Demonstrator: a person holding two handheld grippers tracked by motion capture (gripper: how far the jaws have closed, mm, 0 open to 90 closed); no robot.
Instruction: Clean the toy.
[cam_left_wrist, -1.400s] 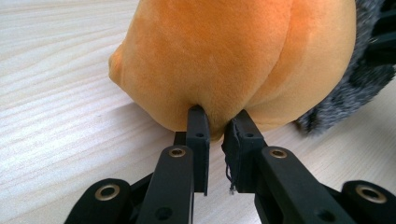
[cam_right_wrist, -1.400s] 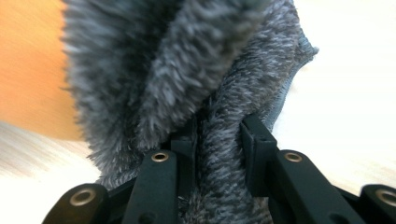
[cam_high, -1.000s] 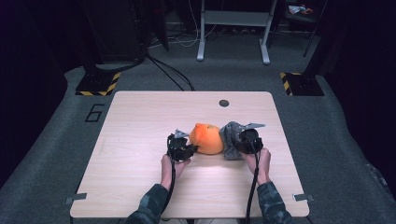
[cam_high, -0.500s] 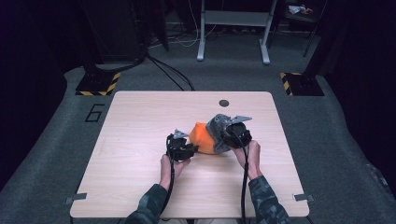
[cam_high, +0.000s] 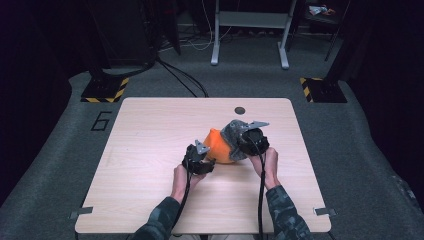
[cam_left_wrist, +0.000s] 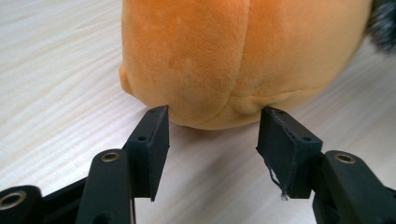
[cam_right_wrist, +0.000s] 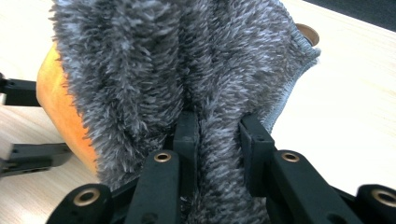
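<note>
Gripping a fold of shaggy grey cloth (cam_right_wrist: 187, 70), the right gripper (cam_right_wrist: 212, 135) has its jaws pinched on the pile and holds the fabric draped over the far side of the orange plush ball (cam_high: 219, 146), which sits near the middle of the wooden table (cam_high: 150, 130). The left gripper (cam_left_wrist: 212, 135) stands at the ball's near side, its jaws parted with the plush bulging just beyond the tips, the pads (cam_left_wrist: 154, 140) not pressing it.

The biggest risk, as I judge it: with nothing clamping the ball, any tug on the cloth could roll it away from the left gripper or drag it across the table. A lesser one is the thick pile slipping out of the right gripper's narrow pinch, dropping the cloth beside the ball.

Compared with a second ago, the cloth has been lifted from beside the ball up and onto it, and the left jaws have just been opening, letting the ball go.
</note>
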